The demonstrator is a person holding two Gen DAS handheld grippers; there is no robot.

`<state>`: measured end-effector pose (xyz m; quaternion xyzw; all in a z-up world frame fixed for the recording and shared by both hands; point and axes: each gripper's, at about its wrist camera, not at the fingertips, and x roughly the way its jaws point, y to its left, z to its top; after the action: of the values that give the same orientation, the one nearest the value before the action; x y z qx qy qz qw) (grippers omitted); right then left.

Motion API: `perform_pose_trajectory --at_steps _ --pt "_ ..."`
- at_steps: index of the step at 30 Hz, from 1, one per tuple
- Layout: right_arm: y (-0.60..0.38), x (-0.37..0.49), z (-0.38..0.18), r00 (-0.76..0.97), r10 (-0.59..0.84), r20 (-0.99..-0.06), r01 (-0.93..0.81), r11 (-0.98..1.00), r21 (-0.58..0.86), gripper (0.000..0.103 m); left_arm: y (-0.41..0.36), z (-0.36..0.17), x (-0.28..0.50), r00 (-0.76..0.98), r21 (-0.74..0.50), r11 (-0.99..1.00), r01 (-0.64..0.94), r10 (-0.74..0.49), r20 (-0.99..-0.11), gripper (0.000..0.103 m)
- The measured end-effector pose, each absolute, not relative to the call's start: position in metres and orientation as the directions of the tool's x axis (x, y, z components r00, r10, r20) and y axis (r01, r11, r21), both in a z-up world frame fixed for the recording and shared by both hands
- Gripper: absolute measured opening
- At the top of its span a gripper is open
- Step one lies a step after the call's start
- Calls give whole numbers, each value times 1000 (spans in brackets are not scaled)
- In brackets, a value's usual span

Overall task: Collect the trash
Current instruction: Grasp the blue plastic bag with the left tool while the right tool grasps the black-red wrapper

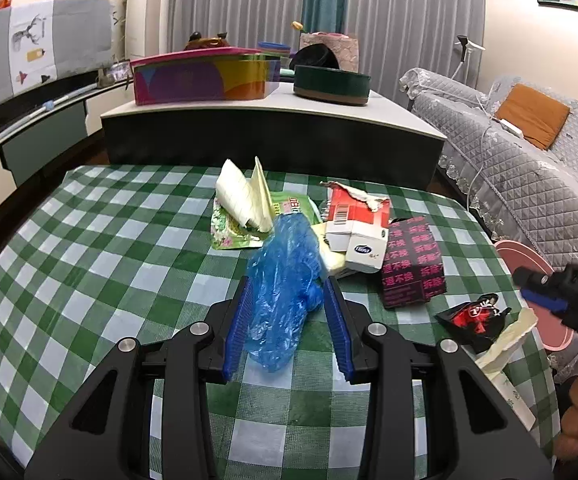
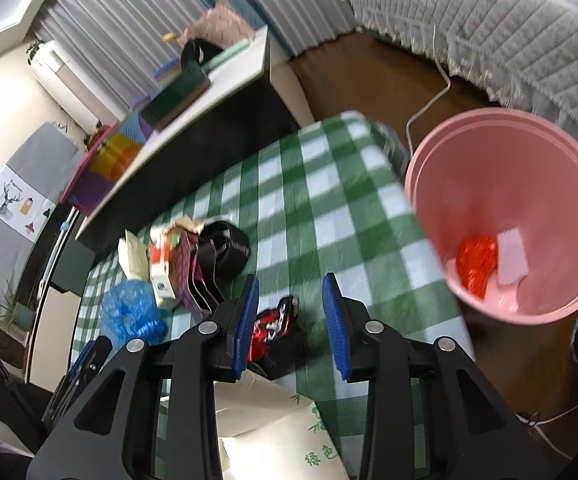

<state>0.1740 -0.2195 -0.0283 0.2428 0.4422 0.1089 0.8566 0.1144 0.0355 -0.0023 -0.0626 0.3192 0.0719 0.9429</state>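
1. The left gripper (image 1: 289, 292) points down at a table with a green-and-white checked cloth (image 1: 89, 264). Its jaws stand part-way apart, with a crumpled blue plastic bag (image 1: 283, 280) lying between the blue pads (image 1: 241, 320). The bag fills most of the gap, but whether the pads press on it cannot be told.
2. Beyond the left gripper's tips lies the trash heap: a folded cream paper (image 1: 245, 196) on a green wrapper (image 1: 233, 232) ahead and slightly left, and a torn red-and-white carton (image 1: 361, 232) ahead to the right.
3. Further right of that carton stands a black box with pink lettering (image 1: 413, 264).
4. The right gripper (image 2: 291, 308) also tilts down over the cloth, jaws part-way open. No earlier view is given to compare.
5. Between and just below the right gripper's pads lies a black-and-red wrapper (image 2: 273, 328) on the cloth; the left pad looks close to it, yet a firm grip cannot be confirmed.
6. Under the right gripper's body lies a cream paper bag with green print (image 2: 273, 432).
7. To the right of the right gripper, off the table's edge, stands a pink bin (image 2: 501, 160), holding a red crumpled piece (image 2: 477, 264) and a pale flat piece (image 2: 511, 258).
8. In the left wrist view the right gripper (image 1: 561, 292) shows at the far right, near the black-and-red wrapper.
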Motion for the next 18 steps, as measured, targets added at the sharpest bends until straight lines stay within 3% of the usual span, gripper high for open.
perform_pose_trajectory --at_steps 6,10,14,18 --pt "-202 179 -44 513 428 -744 -3 867 498 35 34 -10 119 772 -82 983 -167 78 -631 37" --pt "-197 179 -46 499 439 -747 -26 869 493 27 30 -15 122 760 -80 984 -162 73 -646 35" --pt "-187 176 -36 514 418 -749 -82 893 442 24 27 -14 124 758 -79 986 -146 60 -650 13" --pt "-185 173 -23 549 414 -726 -112 897 427 23 25 -10 123 765 -80 988 -135 53 -642 2"
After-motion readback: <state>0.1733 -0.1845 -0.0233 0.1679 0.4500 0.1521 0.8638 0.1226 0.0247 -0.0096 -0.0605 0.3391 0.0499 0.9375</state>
